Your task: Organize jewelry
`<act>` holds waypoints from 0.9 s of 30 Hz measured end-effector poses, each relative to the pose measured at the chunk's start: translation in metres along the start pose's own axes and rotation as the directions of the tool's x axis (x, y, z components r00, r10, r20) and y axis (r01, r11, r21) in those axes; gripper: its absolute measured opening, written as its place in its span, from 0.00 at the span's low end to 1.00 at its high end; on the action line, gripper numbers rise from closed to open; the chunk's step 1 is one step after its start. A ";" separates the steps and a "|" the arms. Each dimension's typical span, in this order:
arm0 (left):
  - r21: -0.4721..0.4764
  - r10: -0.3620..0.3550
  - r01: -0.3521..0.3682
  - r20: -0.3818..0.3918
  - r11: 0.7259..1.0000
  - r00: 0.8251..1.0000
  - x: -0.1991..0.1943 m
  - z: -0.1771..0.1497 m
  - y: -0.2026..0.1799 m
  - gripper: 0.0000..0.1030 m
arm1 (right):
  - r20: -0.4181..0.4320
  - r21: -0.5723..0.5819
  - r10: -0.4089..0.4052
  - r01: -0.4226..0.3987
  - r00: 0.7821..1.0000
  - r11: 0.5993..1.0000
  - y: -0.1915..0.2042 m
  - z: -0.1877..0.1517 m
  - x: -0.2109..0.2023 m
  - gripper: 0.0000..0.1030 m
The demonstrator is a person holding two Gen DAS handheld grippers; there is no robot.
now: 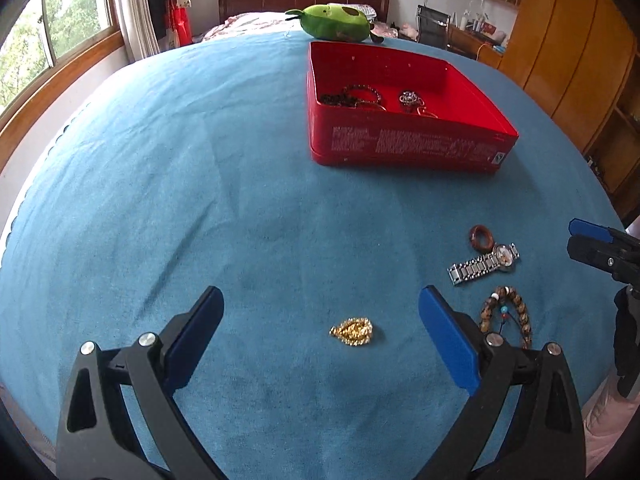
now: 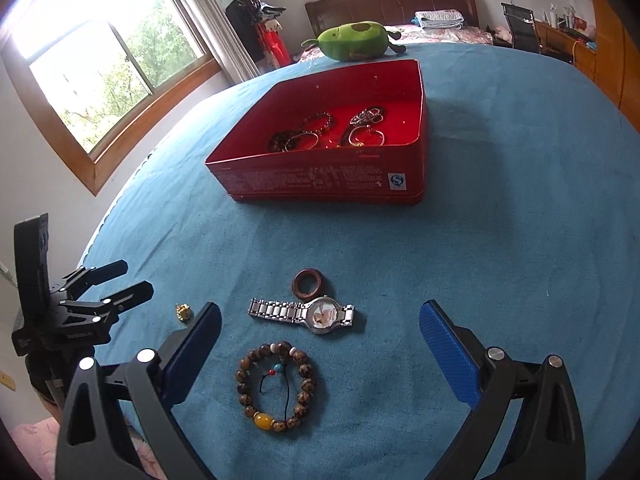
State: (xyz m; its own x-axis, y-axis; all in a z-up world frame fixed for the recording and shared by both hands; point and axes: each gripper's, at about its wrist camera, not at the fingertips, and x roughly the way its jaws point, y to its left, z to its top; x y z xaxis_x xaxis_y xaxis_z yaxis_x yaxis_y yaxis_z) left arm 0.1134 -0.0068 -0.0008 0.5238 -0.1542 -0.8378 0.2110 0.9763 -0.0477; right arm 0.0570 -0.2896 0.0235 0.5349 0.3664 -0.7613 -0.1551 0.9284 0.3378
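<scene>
A red tin box [image 1: 412, 148] [image 2: 320, 184] on the blue cloth holds several bracelets and rings [image 2: 328, 132]. My left gripper [image 1: 320, 300] is open and empty, with a gold chain piece [image 1: 352, 332] [image 2: 184, 312] lying between its fingers. My right gripper [image 2: 320, 312] is open and empty above a brown bead bracelet [image 2: 276, 386] [image 1: 508, 316], a silver watch [image 2: 304, 314] [image 1: 484, 264] and a brown wooden ring [image 2: 307, 284] [image 1: 481, 237]. The right gripper's tips show at the right edge of the left wrist view [image 1: 592, 240]; the left gripper shows at the left of the right wrist view [image 2: 116, 284].
A green plush toy [image 1: 336, 22] [image 2: 356, 40] lies beyond the box at the far edge of the cloth [image 1: 200, 160]. Windows are to the left, wooden cabinets to the right, a bed and desk behind.
</scene>
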 end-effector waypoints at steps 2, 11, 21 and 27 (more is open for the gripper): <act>0.002 0.013 -0.013 -0.013 1.000 1.000 0.003 -0.005 0.000 0.94 | -0.005 -0.002 0.002 -0.002 1.000 1.000 0.001 -0.004 0.000 0.97; 0.011 -0.011 0.012 -0.074 1.000 0.997 0.017 -0.019 -0.005 0.94 | -0.027 -0.013 0.022 -0.023 0.999 1.000 0.005 -0.017 0.001 0.85; -0.032 -0.060 0.056 -0.136 0.998 0.989 0.025 -0.013 -0.007 0.93 | -0.025 0.005 0.029 -0.029 0.999 1.000 0.001 -0.018 -0.001 0.85; -0.048 -0.118 0.110 -0.225 0.993 0.967 0.041 -0.012 -0.012 0.71 | -0.026 0.016 0.030 -0.029 0.999 0.999 -0.002 -0.017 0.000 0.85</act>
State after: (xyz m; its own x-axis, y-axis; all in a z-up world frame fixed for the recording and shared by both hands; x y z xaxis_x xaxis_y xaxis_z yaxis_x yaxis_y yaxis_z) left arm 0.1230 -0.0228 -0.0412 0.2962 -0.2306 -0.9269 0.2279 0.9595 -0.1658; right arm 0.0431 -0.2905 0.0127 0.5082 0.3951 -0.7652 -0.1576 0.9162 0.3684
